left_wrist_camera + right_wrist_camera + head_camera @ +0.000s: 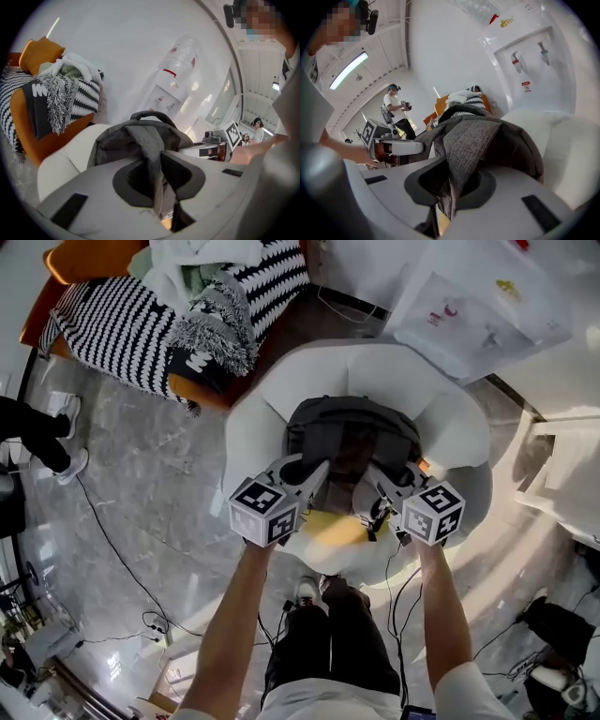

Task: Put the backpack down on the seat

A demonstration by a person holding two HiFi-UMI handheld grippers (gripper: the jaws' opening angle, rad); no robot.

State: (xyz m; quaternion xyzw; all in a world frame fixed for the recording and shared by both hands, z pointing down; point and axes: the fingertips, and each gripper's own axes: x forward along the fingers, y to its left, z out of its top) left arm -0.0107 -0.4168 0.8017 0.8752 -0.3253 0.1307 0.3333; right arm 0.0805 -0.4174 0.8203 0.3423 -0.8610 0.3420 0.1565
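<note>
Left gripper view puts my left gripper (157,161) right in front of me, its jaws closed on a grey shoulder strap (149,140) that runs up between the dark pads to the backpack (117,140). The bag's top handle (151,115) arches above it. In the right gripper view my right gripper (457,183) is clamped the same way on the second strap (466,140), with the fabric pinched between its pads and hanging out below them. From the head view I see both grippers side by side, just in front of the dark grey backpack. It sits inside the curve of the white round armchair (248,427), with its upper end toward the backrest. I cannot tell whether its base presses on the cushion. Something yellow (337,532) lies at the front of the seat, below the grippers. Beyond the chair stands an orange sofa (89,259) heaped with black-and-white striped blankets (117,329). A white water dispenser (529,51) stands against the wall behind the armchair. Black cables (112,549) trail over the glossy grey floor (159,474).
</note>
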